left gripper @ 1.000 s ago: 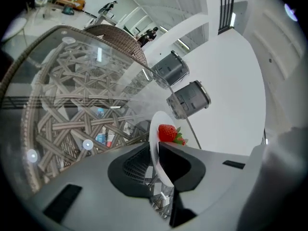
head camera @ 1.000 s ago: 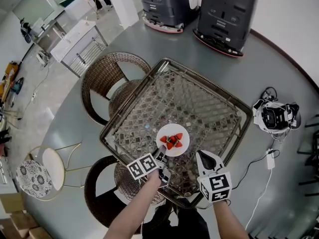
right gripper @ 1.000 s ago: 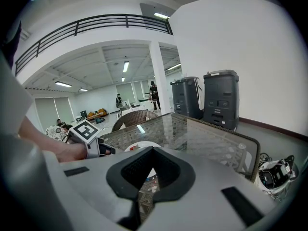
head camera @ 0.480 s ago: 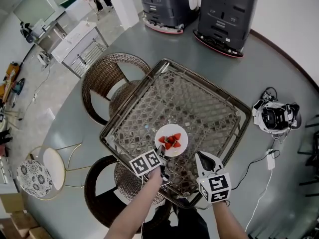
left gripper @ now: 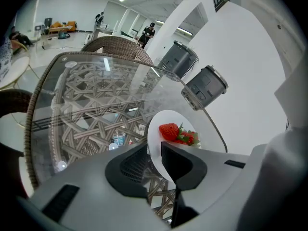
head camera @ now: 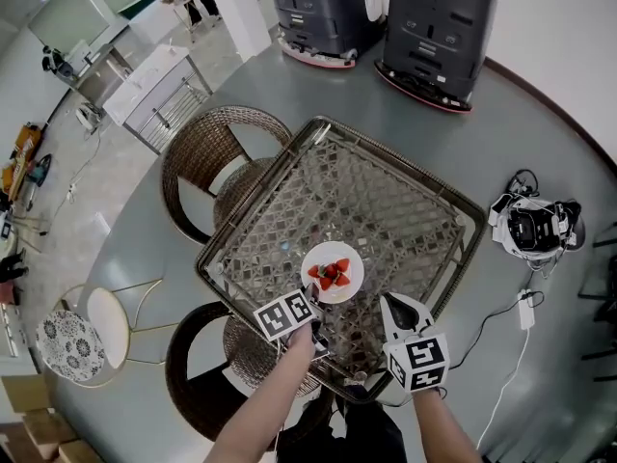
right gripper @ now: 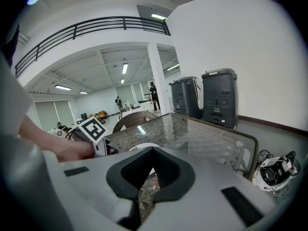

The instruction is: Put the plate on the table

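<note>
A white plate (head camera: 335, 258) with strawberries (head camera: 330, 273) sits near the front edge of the glass-topped wicker table (head camera: 386, 191). My left gripper (head camera: 311, 299) reaches in from the front and is shut on the plate's near rim. In the left gripper view the plate (left gripper: 159, 131) runs edge-on between the left gripper (left gripper: 155, 153) jaws, with the strawberries (left gripper: 175, 134) just beyond. My right gripper (head camera: 393, 305) hovers over the table's front right, a little to the right of the plate, shut and holding nothing. The right gripper (right gripper: 150, 160) looks across the glass at the plate (right gripper: 142, 147).
Two wicker chairs (head camera: 198, 157) (head camera: 193, 374) stand at the table's left and front left. Two grey machines (head camera: 439, 22) stand behind it. A white device with cables (head camera: 532, 228) lies on the floor to the right. A round stool (head camera: 108, 321) stands at far left.
The left gripper has shifted slightly right and forward along the plate's rim. The plate and the right gripper have stayed about where they were.
</note>
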A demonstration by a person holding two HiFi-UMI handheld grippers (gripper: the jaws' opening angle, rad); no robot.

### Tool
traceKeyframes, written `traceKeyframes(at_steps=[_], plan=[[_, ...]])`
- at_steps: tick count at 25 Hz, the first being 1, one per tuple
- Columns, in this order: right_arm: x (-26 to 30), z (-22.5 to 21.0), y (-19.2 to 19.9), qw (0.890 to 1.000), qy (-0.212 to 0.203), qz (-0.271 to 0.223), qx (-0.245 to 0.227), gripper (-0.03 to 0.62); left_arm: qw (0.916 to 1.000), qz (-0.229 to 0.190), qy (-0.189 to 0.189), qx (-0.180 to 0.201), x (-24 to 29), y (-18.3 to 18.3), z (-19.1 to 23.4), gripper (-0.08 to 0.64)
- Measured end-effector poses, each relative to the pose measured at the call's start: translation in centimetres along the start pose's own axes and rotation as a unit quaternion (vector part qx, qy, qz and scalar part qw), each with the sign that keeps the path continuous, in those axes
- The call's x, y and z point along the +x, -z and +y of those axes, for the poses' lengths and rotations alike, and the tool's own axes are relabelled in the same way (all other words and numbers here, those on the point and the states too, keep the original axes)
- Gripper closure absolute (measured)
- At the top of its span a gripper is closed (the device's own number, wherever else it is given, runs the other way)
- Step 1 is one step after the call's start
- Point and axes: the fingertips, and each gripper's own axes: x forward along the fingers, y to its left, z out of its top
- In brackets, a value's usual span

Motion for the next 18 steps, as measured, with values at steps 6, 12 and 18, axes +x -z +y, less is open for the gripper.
traceKeyframes(at_steps=[6,12,18], plan=[[-0.3,0.5,-0.5,1.000,-0.001,-0.004,-0.002,0.588,0.9997,-0.001,-0.004,0.023,-1.1,-0.1,0.5,0.485],[-0.4,1.6,-1.5,1.000,-0.001,-0.013,-0.005,0.588,0.9952,-0.030,0.009,0.092,-4.2,-0.9,0.0,0.485],[-1.2,3.2,-2.8,1.000,-0.010,-0.027,-0.003,0.588,0.9798,-0.059,0.069,0.178,-8.1,-0.6,-2.6,0.486]])
